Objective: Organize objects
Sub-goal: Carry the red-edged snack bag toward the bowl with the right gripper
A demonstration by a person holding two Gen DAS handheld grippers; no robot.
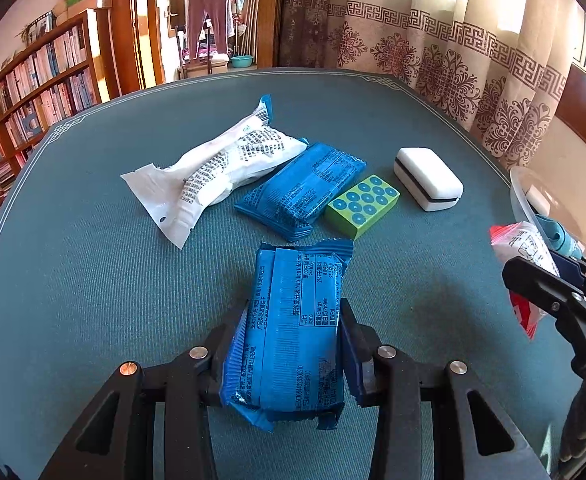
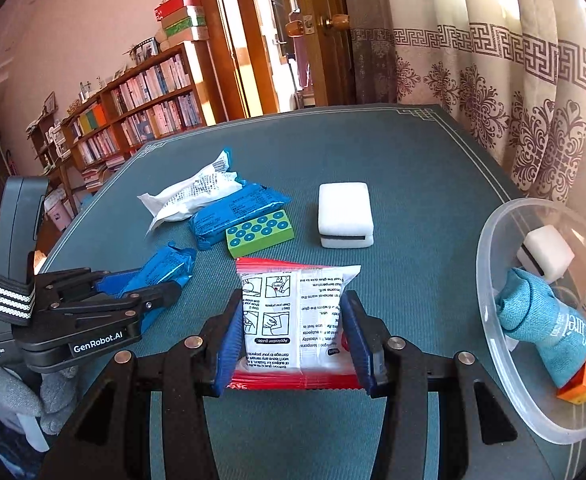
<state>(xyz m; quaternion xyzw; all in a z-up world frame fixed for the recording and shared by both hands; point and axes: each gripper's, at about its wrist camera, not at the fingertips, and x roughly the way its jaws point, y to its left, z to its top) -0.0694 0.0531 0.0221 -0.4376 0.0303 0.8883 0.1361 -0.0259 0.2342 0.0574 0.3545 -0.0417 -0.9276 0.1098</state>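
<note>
A: Bright daylight, both views. Comes through the curtain from about 2 o'clock; sun patch on the door at 11.
B: Shadows?
A: Soft ones on the table, falling toward 7. Focus sharp mid-frame.
B: Edges?
A: Heavy fisheye bend, black corners, bookshelf slightly soft.

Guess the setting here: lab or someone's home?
Likely a home, a living room or study: packed bookshelves, patterned curtains, clothes hanging past a wooden door.
</note>
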